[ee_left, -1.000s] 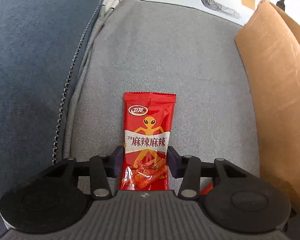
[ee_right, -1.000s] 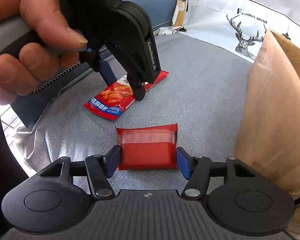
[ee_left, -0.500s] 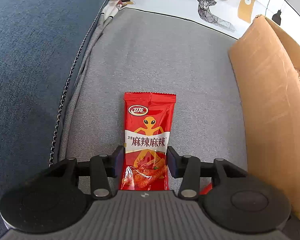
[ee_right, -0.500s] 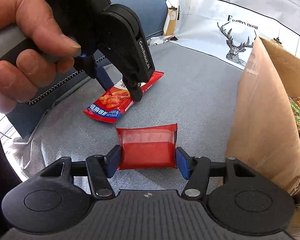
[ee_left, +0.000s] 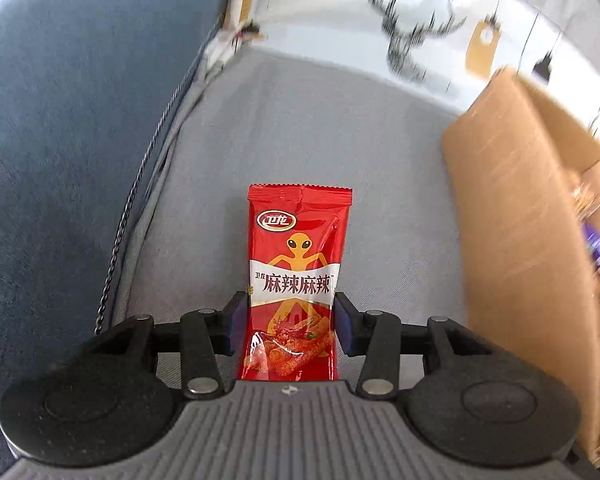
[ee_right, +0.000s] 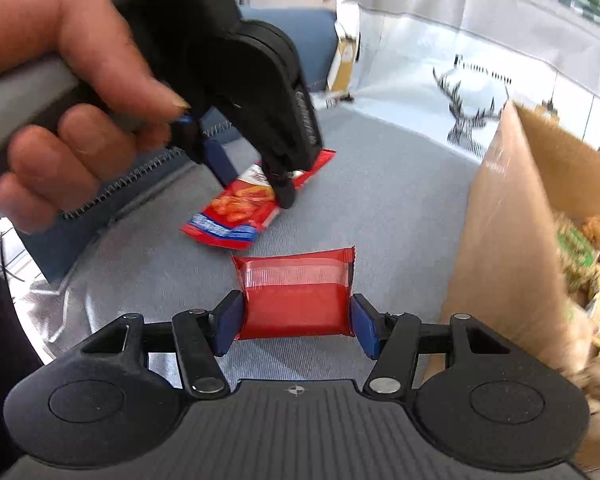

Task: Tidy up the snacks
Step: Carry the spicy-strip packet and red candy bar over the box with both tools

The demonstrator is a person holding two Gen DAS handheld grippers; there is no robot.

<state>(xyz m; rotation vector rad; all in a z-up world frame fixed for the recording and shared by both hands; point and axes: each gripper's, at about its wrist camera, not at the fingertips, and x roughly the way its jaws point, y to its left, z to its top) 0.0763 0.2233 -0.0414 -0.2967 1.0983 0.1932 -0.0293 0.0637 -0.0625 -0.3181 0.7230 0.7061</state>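
My left gripper (ee_left: 290,322) is shut on a red spicy-strip packet (ee_left: 298,264) with an orange alien figure, holding it above the grey sofa cushion (ee_left: 300,128). In the right wrist view the same left gripper (ee_right: 256,176) holds that packet (ee_right: 244,212) in the air, in a person's hand. My right gripper (ee_right: 294,320) is shut on a plain red snack packet (ee_right: 296,296), also off the cushion. The open cardboard box (ee_left: 520,216) stands to the right; it also shows in the right wrist view (ee_right: 512,216) with several snack packets (ee_right: 592,260) inside.
A blue sofa backrest (ee_left: 68,128) rises on the left with a zip along its seam. A white deer-print cloth (ee_left: 380,16) lies at the back. The box wall is close on the right of both grippers.
Both grippers have lifted with their packets and swung toward the box; more of its open top and contents shows now. The grips have not changed.
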